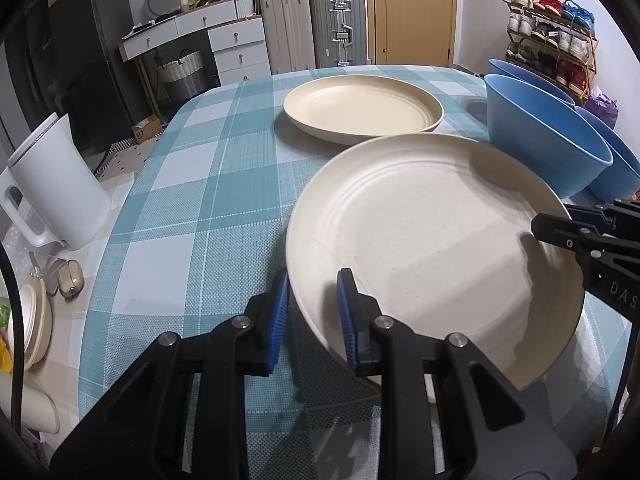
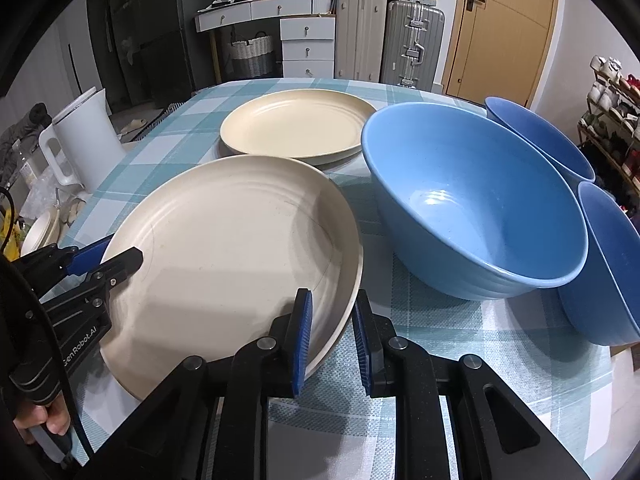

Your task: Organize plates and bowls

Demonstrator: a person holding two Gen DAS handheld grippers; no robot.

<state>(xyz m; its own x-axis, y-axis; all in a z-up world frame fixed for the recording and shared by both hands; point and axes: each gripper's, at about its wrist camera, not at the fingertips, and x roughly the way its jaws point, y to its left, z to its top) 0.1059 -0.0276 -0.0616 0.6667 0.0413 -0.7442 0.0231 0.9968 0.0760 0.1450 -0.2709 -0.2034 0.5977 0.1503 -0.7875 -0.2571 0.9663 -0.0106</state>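
Note:
A cream plate [image 1: 432, 240] [image 2: 232, 248] is held between both grippers, tilted, over the near part of the checked tablecloth. My left gripper [image 1: 314, 280] is shut on its near-left rim, one blue pad inside the plate and one outside. My right gripper [image 2: 333, 296] is shut on the opposite rim and appears in the left wrist view as black fingers [image 1: 560, 236]. The left gripper's fingers [image 2: 120, 260] show at the plate's left edge. A second cream plate [image 1: 362, 108] [image 2: 296, 128] lies flat farther back. Three blue bowls stand to the right, the nearest [image 2: 480, 208] [image 1: 540, 140] close to the held plate.
Two more blue bowls [image 2: 540, 136] [image 2: 608, 264] sit behind and right of the large one. A white jug [image 1: 56, 184] stands on a side surface past the table's left edge [image 1: 120, 216]. Drawers and suitcases [image 1: 336, 24] line the far wall.

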